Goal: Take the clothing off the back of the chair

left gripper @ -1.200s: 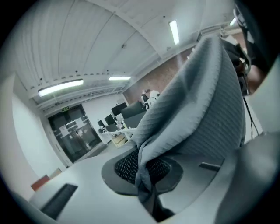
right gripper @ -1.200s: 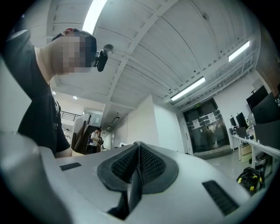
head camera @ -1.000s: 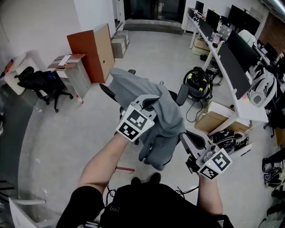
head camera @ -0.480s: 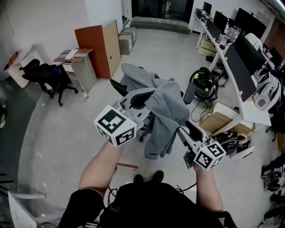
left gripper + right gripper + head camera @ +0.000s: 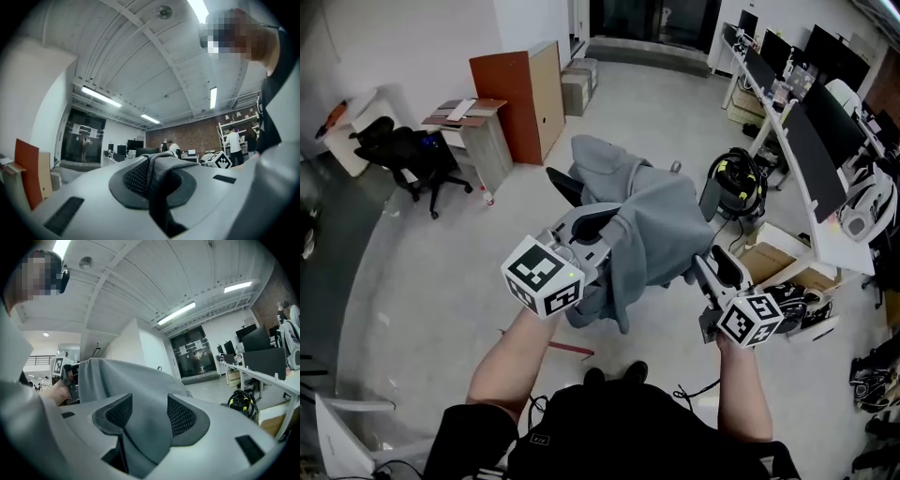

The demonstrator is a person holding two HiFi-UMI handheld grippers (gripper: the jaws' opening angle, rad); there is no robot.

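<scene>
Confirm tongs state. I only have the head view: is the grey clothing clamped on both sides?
Observer: No. The left gripper view shows the left tongs shut on a fold of the grey clothing.
Operator: And the right side?
Observer: The right gripper view shows the right tongs opening. The cloth lies between them, but the pads are not pressing on it.

The grey hooded garment (image 5: 652, 234) hangs bunched, hood uppermost; the black chair (image 5: 567, 184) stands just behind.
</scene>
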